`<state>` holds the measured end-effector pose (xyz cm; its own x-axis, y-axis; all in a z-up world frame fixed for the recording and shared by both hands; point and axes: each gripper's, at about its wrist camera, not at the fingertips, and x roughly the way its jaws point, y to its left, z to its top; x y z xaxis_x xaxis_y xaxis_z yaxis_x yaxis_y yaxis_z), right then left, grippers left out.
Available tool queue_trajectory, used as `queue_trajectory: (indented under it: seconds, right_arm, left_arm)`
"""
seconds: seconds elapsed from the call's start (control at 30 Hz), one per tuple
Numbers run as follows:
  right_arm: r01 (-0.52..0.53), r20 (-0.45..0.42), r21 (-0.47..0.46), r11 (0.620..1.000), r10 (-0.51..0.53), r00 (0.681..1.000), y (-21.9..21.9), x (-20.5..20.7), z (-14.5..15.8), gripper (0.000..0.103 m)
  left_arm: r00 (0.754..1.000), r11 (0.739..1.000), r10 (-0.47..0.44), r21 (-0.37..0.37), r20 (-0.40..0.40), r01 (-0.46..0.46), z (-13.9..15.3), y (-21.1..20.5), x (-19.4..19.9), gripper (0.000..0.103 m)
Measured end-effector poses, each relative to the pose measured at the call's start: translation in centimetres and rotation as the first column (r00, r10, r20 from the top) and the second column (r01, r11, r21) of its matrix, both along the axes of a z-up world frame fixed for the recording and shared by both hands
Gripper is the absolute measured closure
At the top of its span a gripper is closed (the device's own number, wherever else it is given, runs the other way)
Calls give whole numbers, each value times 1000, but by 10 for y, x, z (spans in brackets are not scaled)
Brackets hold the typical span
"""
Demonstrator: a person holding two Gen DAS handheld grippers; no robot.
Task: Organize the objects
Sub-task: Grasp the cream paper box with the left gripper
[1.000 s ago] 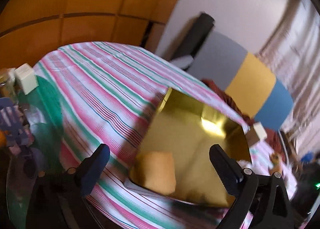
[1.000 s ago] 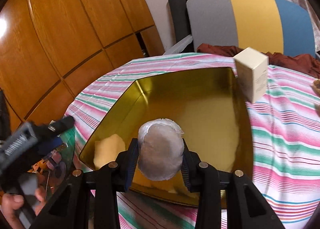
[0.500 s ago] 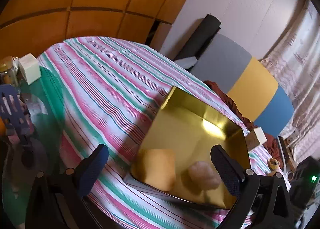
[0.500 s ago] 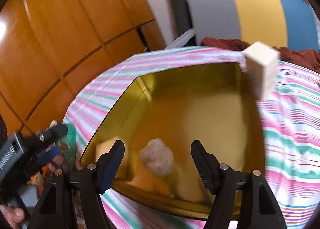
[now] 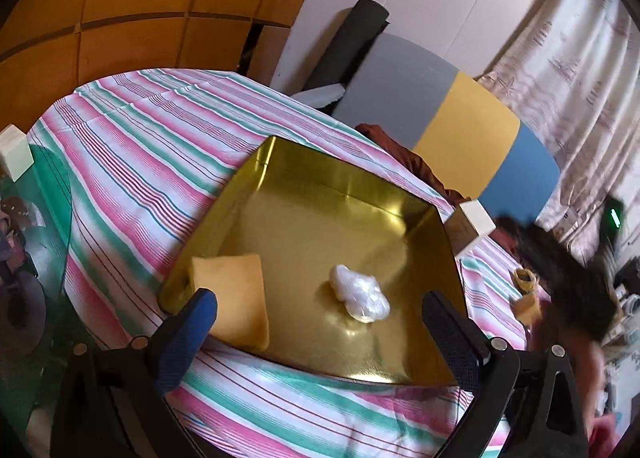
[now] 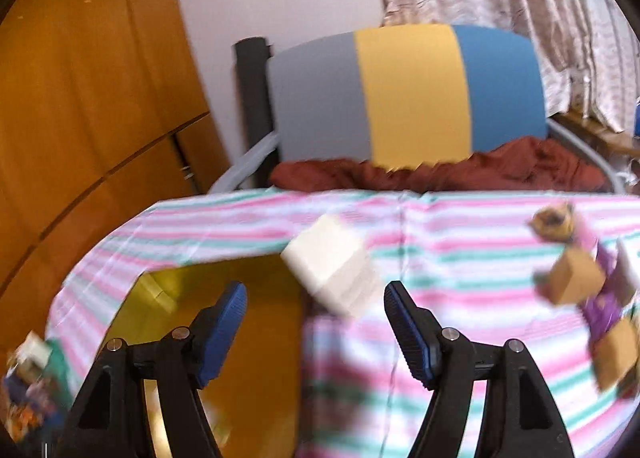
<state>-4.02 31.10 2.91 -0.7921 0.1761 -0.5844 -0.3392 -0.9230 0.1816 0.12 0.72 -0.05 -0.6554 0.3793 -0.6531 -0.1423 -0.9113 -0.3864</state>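
Spreading across the counter (image 5: 132, 162) is a pink, green and white striped cloth. At nine o'clock in the left wrist view, a small white box (image 5: 14, 154) stands at the cloth's edge. Nearer the middle sits a gold tray (image 5: 256, 174), square and shallow, resting flat on the stripes. Inside it, at about seven o'clock of its floor, lies a yellow sponge (image 5: 236, 298), touching the near wall. Just to the right, near the floor's middle, rests a crumpled clear plastic wad (image 5: 360, 294), apart from the sponge. The left tool (image 5: 316, 322) hovers over the tray's near edge with its jaws spread wide and nothing between them.

Beyond the tray's right corner, at three o'clock, stands a cream carton (image 5: 476, 218), just beside the tray wall. Farther right lie small brown items, blurred.

In the right wrist view, the right tool (image 6: 316, 310) has just been opening; its jaws stand apart and empty, with the cream carton seen at twelve o'clock beyond them. At three o'clock, small brown boxes (image 6: 572, 278) and a purple packet (image 6: 600, 310) cluster on the cloth, too blurred to detail.
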Motion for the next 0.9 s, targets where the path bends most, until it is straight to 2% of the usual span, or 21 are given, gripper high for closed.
queue_trajectory:
  seconds: [0.17, 0.33, 0.43, 0.5, 0.57, 0.73, 0.9]
  right_arm:
    - [-6, 53, 41, 999, 4, 999, 16, -40, -2, 31]
    - [-19, 118, 10, 1000, 17, 993, 24, -73, -11, 31]
    - [-27, 173, 40, 999, 19, 985, 27, -74, -20, 31]
    - [-38, 141, 17, 999, 35, 989, 36, -54, -21, 28]
    - [-21, 125, -12, 1000, 23, 992, 45, -33, -20, 21]
    - [75, 145, -35, 997, -69, 987, 74, 33, -29, 20]
    - [148, 99, -126, 981, -136, 986, 95, 118, -50, 20]
  left_arm:
    - [1000, 1000, -17, -19, 14, 17, -3, 9, 4, 0]
    - [999, 999, -37, -28, 22, 37, -4, 22, 5, 0]
    - [998, 998, -56, -38, 15, 56, -2, 30, 7, 0]
    - [998, 997, -61, -49, 11, 62, -2, 34, 7, 0]
    - [997, 996, -74, -41, 18, 75, -2, 39, 6, 0]
    - [992, 992, -121, -26, 20, 121, 0, 59, 7, 0]
    - [978, 978, -207, -32, 7, 207, 8, 96, 13, 0]
